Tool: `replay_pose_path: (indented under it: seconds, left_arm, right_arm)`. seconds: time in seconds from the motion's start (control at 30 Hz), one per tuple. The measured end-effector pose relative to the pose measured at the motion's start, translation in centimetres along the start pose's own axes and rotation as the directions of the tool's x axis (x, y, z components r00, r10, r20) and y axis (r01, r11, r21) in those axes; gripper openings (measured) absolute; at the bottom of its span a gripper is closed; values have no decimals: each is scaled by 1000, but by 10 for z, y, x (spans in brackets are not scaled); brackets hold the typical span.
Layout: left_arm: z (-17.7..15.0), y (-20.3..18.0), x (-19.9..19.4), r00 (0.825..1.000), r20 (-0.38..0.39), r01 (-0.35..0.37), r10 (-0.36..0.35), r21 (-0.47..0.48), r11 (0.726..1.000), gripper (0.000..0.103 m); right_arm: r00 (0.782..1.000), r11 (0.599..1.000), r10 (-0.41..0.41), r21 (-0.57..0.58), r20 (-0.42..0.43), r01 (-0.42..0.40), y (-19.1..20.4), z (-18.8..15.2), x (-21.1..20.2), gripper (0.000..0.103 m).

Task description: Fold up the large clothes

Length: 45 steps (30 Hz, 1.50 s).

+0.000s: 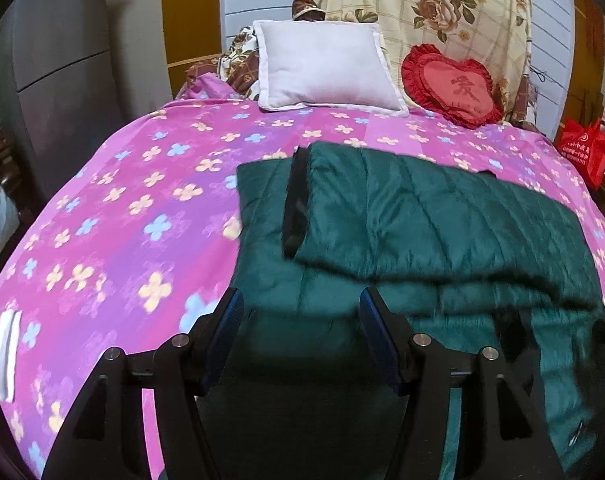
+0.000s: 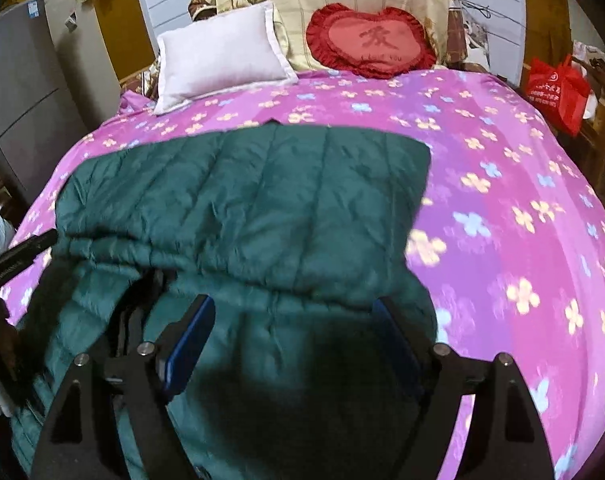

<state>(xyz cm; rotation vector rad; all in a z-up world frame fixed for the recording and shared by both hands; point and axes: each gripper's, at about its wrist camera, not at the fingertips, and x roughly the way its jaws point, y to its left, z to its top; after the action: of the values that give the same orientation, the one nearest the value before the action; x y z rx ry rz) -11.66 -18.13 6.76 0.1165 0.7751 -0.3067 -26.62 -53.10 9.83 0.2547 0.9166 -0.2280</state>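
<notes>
The bed (image 1: 114,200) carries the green quilted coat (image 1: 422,216), spread mid-cover with its near part folded over and its near edge hanging off the front. Both claws hover above that edge, jaws apart, nothing gripped: left claw (image 1: 302,312), right claw (image 2: 294,316). For the next fold, grip matching corners, lift evenly and lay flat. The left view alone shows the coat's dark trim; the right view alone shows its far right corner.
</notes>
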Motion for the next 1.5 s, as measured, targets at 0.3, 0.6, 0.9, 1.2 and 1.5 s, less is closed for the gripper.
replay_pose_path:
  seconds: [0.3, 0.6, 0.9, 1.2, 1.5]
  left_arm:
    - [-27, 10, -32, 1000, -12, -26, 27, 18, 999, 42]
    - [-39, 15, -53, 1000, -2, -28, 28, 25, 999, 42]
    - [-54, 18, -64, 999, -9, -30, 31, 22, 999, 42]
    - [-67, 22, -76, 999, -10, -39, 39, 37, 999, 42]
    - [-81, 30, -85, 999, -21, -43, 43, 31, 999, 42]
  right_arm:
    - [999, 999, 24, 29, -41, -23, 2, -35, -15, 84]
    - [998, 999, 32, -6, -54, -33, 14, -57, -30, 84]
    - [997, 999, 38, -6, -72, -39, 15, -75, -38, 84]
    - [995, 998, 53, -24, -81, -55, 17, -91, -56, 84]
    - [994, 997, 66, -31, -82, -69, 18, -106, -72, 84]
